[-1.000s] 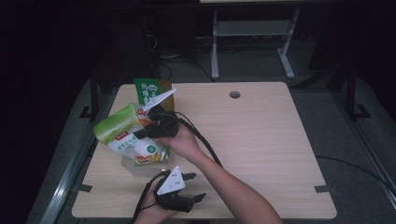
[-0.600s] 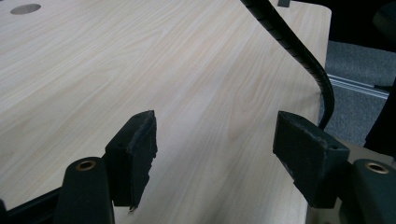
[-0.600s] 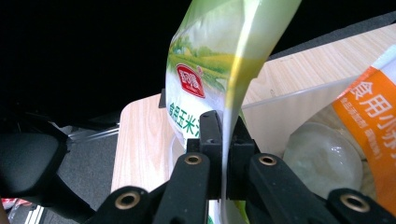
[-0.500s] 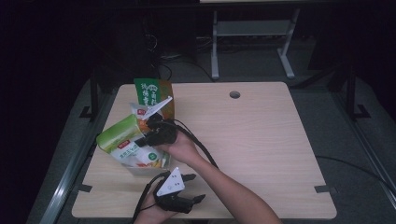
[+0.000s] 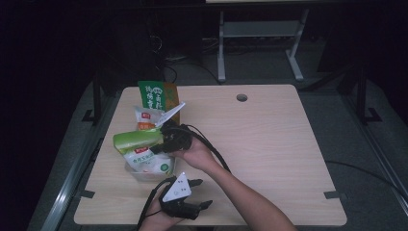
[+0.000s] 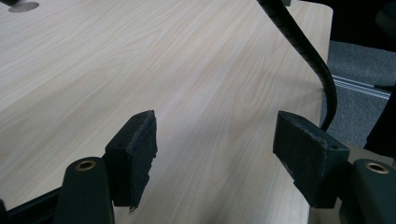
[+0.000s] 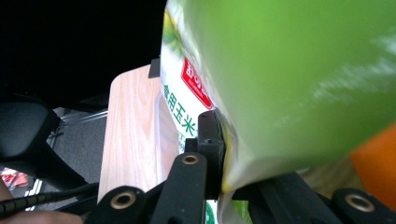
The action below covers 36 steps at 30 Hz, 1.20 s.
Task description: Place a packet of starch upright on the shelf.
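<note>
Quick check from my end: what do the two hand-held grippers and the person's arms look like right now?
Both are black. The left hand-held gripper carries a grey three-cornered plate with dark dots; its jaws end in blocky black pads. The right hand-held gripper trails a black ribbed cable. Brass-coloured pivot pins show. The forearms are bare, no sleeves.

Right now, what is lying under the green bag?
Under the green bag, held by the right tool, lies a white packet in a clear tray on the table. The bag covers the packet's upper part; anything deeper in the tray is hidden.
</note>
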Each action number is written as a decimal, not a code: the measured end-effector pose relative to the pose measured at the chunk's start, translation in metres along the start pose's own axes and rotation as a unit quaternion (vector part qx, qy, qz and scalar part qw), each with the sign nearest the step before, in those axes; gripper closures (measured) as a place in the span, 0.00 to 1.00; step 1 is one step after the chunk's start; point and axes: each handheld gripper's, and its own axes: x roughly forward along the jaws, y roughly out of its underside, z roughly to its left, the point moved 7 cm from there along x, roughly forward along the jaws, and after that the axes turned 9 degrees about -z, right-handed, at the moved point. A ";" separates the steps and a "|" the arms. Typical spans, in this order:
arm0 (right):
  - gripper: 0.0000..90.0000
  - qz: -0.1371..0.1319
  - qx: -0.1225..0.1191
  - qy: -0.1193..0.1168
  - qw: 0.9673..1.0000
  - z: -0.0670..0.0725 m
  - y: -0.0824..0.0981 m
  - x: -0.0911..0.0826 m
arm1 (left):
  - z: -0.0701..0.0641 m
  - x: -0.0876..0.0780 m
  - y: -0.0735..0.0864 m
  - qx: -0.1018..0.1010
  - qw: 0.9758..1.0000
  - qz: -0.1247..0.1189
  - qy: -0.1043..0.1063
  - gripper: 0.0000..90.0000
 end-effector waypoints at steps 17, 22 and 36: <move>0.86 -0.015 0.009 -0.008 1.000 -0.002 0.005 -0.016 | 0.008 0.000 -0.003 0.000 1.000 -0.002 -0.010 0.33; 0.72 -0.037 0.024 -0.012 0.999 -0.005 0.004 -0.029 | 0.009 0.002 -0.003 -0.002 1.000 -0.003 -0.011 0.32; 0.56 -0.047 0.032 0.013 0.998 -0.015 0.017 -0.072 | 0.016 0.003 -0.002 -0.001 1.000 0.003 -0.018 0.31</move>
